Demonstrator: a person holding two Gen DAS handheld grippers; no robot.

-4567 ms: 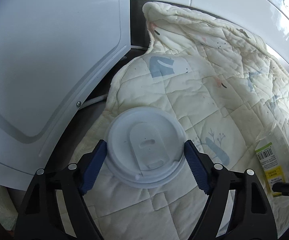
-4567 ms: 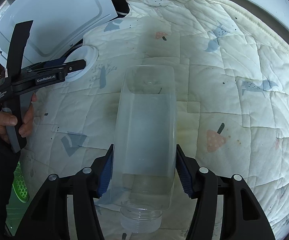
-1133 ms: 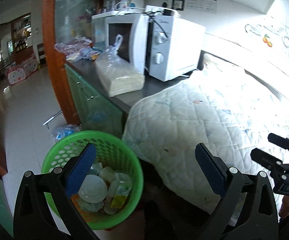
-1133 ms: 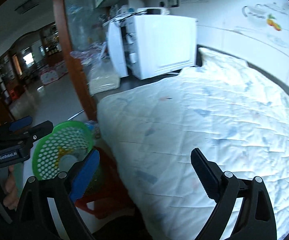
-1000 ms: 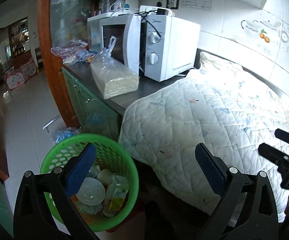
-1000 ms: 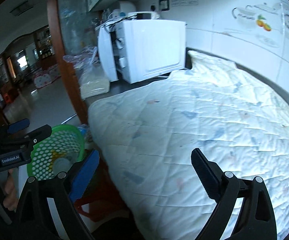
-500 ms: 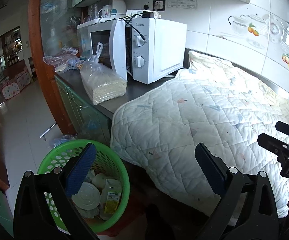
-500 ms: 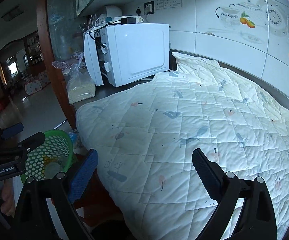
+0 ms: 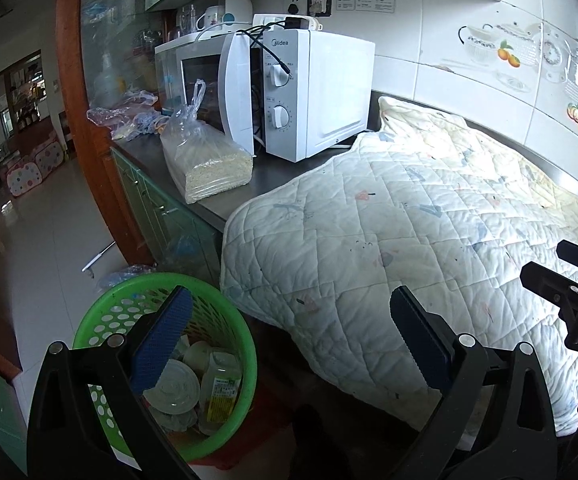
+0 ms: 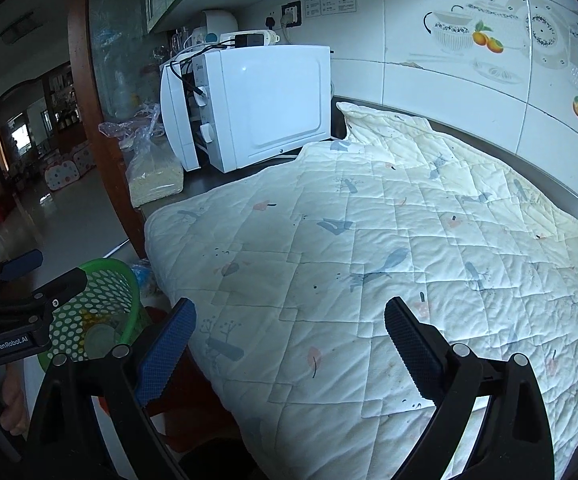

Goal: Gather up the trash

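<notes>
Though partly hidden, trash (image 9: 193, 380) below left gripper (image 9: 289, 338)

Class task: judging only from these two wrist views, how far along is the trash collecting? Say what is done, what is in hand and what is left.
Done: the green basket on the floor holds a plastic lid and a labelled clear bottle. In hand: nothing; the left tongs and right tongs are both open and empty. Left: no trash shows on the quilted mat, so the job looks near finished, though its far right end is out of view.
</notes>
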